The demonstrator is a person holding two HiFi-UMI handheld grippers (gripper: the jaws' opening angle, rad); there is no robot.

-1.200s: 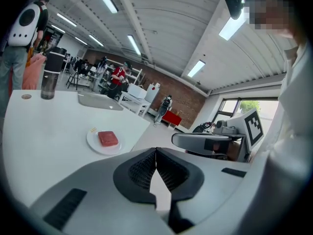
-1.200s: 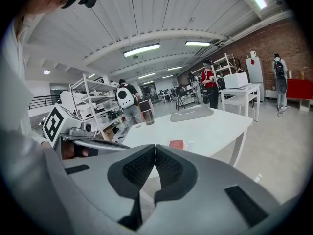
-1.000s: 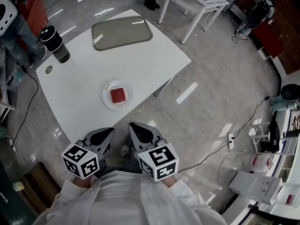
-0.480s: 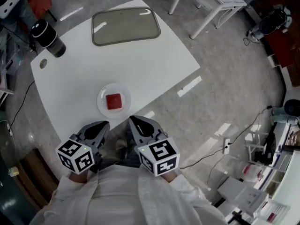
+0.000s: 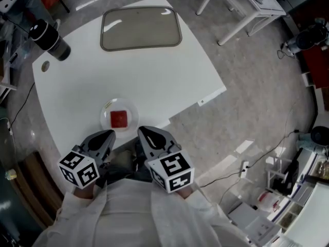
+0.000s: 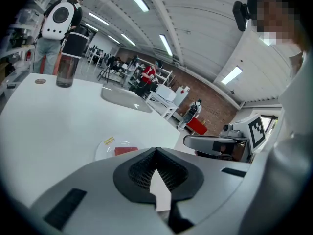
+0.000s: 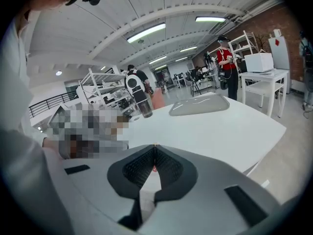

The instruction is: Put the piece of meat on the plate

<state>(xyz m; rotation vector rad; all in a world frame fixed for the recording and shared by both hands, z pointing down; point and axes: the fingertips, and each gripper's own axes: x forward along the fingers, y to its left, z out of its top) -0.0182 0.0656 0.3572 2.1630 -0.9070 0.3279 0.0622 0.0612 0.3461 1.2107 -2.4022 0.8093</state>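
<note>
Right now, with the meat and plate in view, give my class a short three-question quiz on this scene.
1. True or false: the meat lies on the plate.
2. What stands near the far left corner of the table?
3. Fill in: the jaws of the left gripper and the right gripper are both ____.
Key: 1 true; 2 a dark bottle; 3 shut.

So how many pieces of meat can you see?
1. The square red piece of meat lies on the small round white plate, near the front edge of the white table. Nothing shows on the flat grey tray, so none seems hidden.
</note>
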